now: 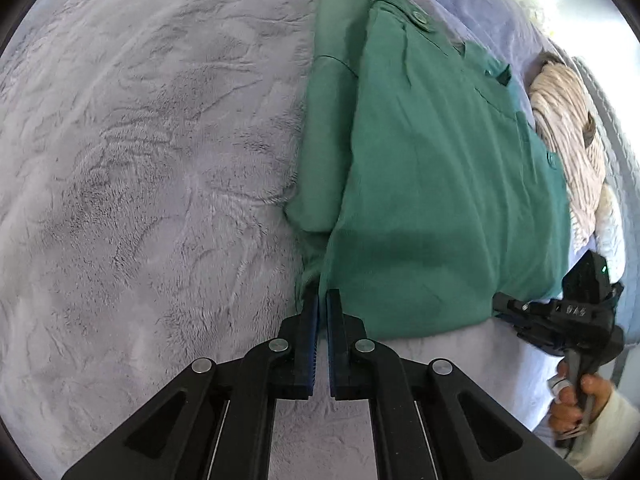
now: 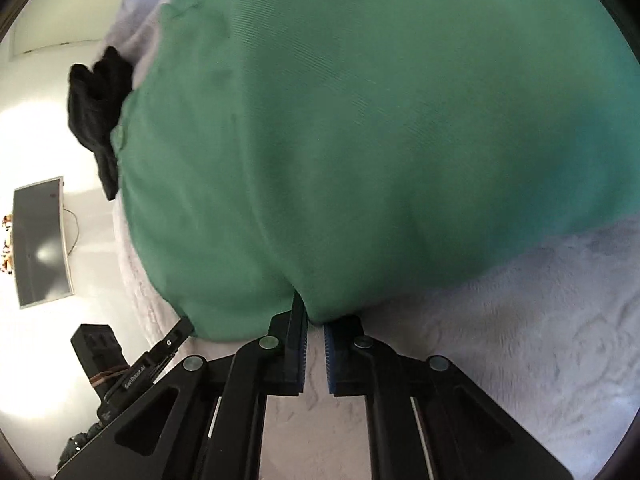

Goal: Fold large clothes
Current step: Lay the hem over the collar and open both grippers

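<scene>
A large green garment [image 1: 432,168] lies partly folded on a pale fuzzy blanket [image 1: 140,160]. Its upper layer is doubled over a lower layer that sticks out on the left. My left gripper [image 1: 322,296] is shut on the near left corner of the upper layer. My right gripper [image 2: 314,318] is shut on the near edge of the same green garment [image 2: 360,120], which fills most of the right wrist view. The right gripper [image 1: 504,306] also shows in the left wrist view at the garment's right corner, held by a hand [image 1: 576,404]. The left gripper [image 2: 180,330] shows in the right wrist view.
A beige striped cloth [image 1: 568,136] and a white fluffy item [image 1: 608,220] lie beyond the garment's right edge. A black cloth [image 2: 96,96] lies at the bed's edge. A wall monitor [image 2: 40,240] and white wall are off the bed.
</scene>
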Action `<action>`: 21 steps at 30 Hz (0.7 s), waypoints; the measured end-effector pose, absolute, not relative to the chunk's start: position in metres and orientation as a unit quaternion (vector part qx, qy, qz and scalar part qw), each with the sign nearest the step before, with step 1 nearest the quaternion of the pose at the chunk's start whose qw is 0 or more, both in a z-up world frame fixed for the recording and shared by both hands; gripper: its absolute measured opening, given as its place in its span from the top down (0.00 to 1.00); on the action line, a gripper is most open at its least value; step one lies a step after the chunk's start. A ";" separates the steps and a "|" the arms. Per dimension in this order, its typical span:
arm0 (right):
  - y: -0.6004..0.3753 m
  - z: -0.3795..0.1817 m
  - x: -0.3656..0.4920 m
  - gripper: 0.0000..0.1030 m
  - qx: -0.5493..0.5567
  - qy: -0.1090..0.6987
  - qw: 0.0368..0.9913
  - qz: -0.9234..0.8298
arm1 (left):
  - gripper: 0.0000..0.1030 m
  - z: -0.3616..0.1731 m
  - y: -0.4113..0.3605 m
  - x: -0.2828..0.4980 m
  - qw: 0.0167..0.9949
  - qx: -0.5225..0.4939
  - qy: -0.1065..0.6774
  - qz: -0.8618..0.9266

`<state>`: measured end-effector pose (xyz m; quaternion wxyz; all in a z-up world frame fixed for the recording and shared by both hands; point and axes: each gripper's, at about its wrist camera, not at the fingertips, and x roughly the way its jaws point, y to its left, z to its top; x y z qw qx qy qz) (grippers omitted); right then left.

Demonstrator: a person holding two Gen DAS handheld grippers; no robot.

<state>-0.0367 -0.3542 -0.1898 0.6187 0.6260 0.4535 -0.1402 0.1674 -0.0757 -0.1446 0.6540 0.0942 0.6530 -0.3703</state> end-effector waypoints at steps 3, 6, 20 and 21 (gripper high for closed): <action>-0.358 -0.187 -0.038 0.92 0.623 0.468 0.614 -0.125 | 0.94 -0.138 -0.078 0.163 0.657 0.113 0.647 -0.369; -0.357 -0.168 -0.045 0.91 0.595 0.500 0.622 -0.098 | 0.94 -0.118 -0.073 0.162 0.667 0.118 0.639 -0.366; -0.518 -0.126 -0.167 0.91 0.497 0.457 0.662 -0.324 | 0.94 -0.114 -0.163 0.164 0.702 0.180 0.595 -0.347; -0.524 -0.138 -0.175 0.92 0.499 0.467 0.648 -0.335 | 0.94 -0.123 -0.165 0.163 0.701 0.188 0.598 -0.340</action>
